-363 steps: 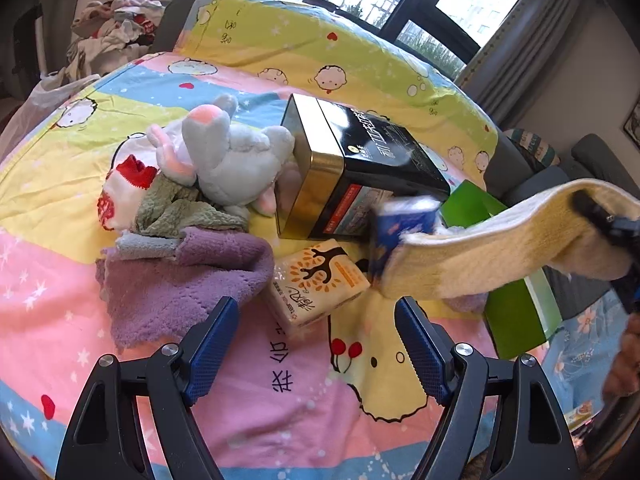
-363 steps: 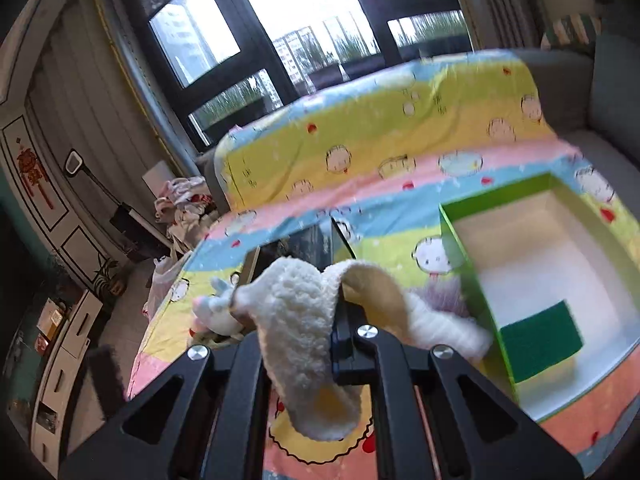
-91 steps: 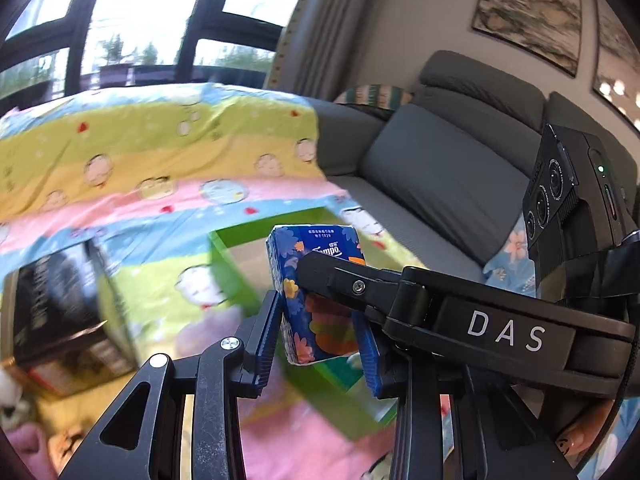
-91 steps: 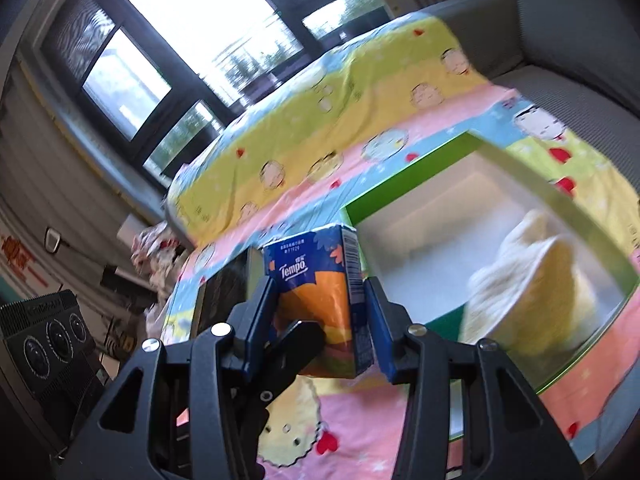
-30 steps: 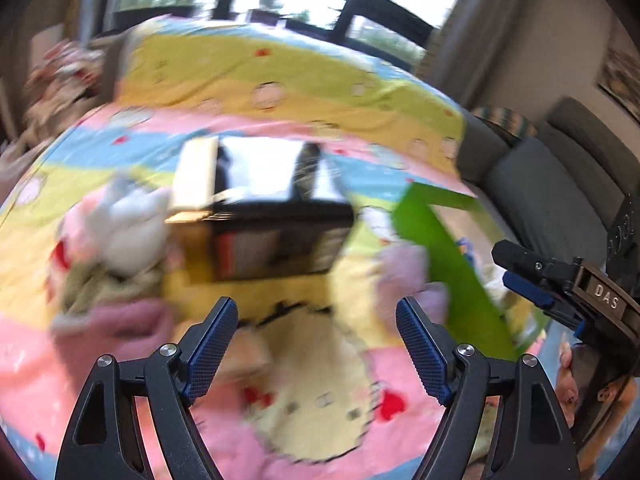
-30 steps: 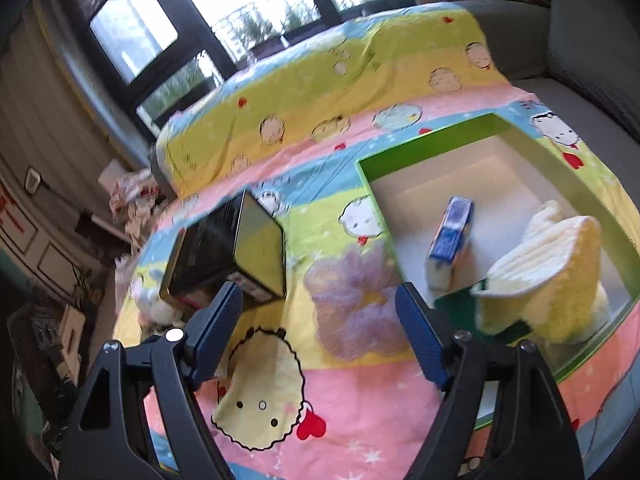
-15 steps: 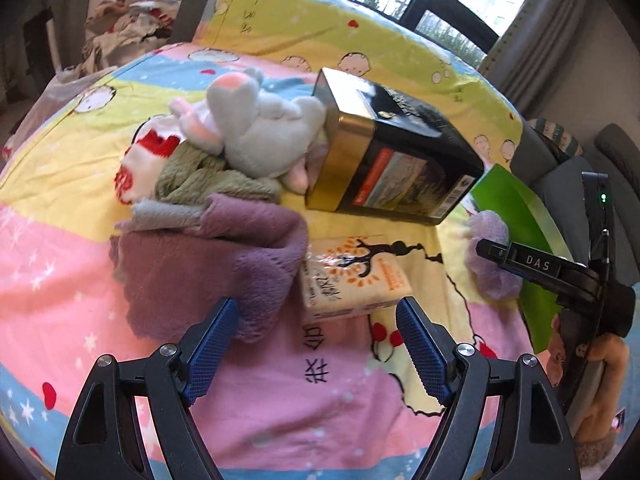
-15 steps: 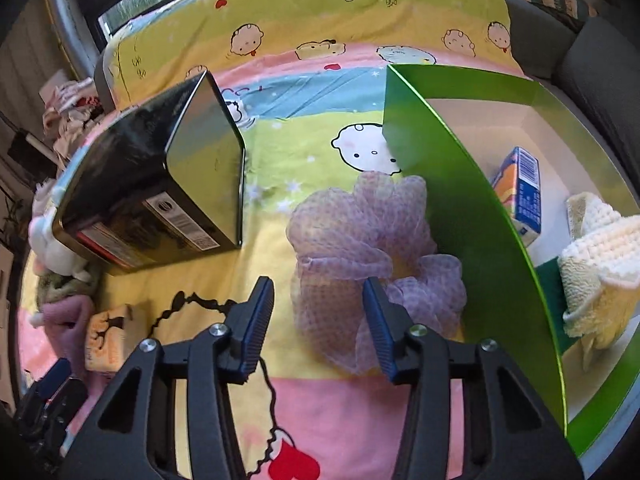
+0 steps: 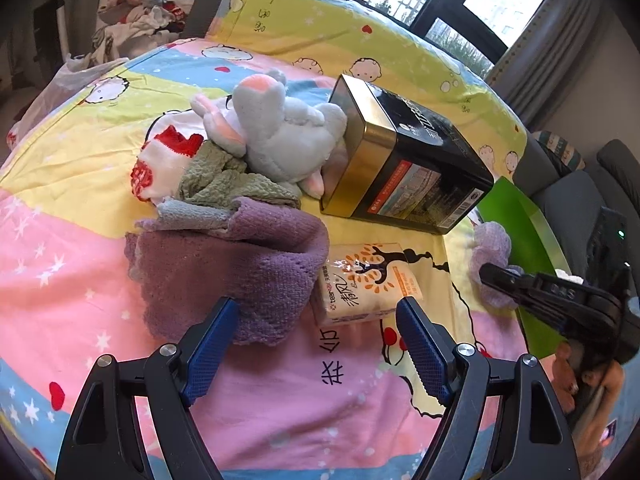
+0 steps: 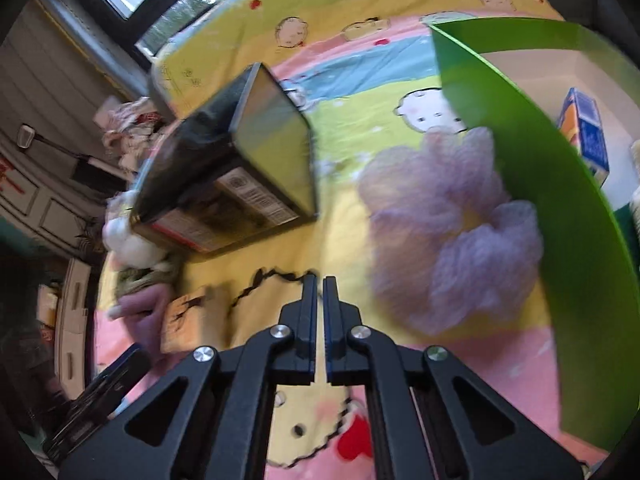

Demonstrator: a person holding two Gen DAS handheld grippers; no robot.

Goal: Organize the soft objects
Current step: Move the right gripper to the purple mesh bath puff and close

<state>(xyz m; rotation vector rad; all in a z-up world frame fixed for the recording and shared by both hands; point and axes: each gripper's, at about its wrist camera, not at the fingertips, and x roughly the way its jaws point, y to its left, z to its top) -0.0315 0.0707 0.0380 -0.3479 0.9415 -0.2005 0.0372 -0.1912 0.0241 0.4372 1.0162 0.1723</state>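
Observation:
My left gripper (image 9: 316, 344) is open and empty, low over the sheet just in front of a tissue pack (image 9: 366, 284) and a purple cloth (image 9: 228, 264). Behind them lie a green cloth (image 9: 228, 184) and a grey plush rabbit (image 9: 280, 136). My right gripper (image 10: 319, 292) is shut and empty, to the left of a lilac mesh puff (image 10: 452, 232) that lies against the green box (image 10: 560, 216). The right gripper also shows in the left wrist view (image 9: 486, 270), at the puff (image 9: 490, 240). Inside the box stands a blue tissue pack (image 10: 586, 136).
A black and gold tin (image 9: 404, 160) lies on its side mid-bed, also in the right wrist view (image 10: 240, 172). A cartoon-print sheet (image 9: 100, 240) covers the bed. A clothes pile (image 9: 132, 20) sits at the far left. A grey sofa (image 9: 600, 184) stands behind the box.
My right gripper has closed from open and moved in lower, left of the lilac puff. My left gripper has come a little closer to the tissue pack and purple cloth.

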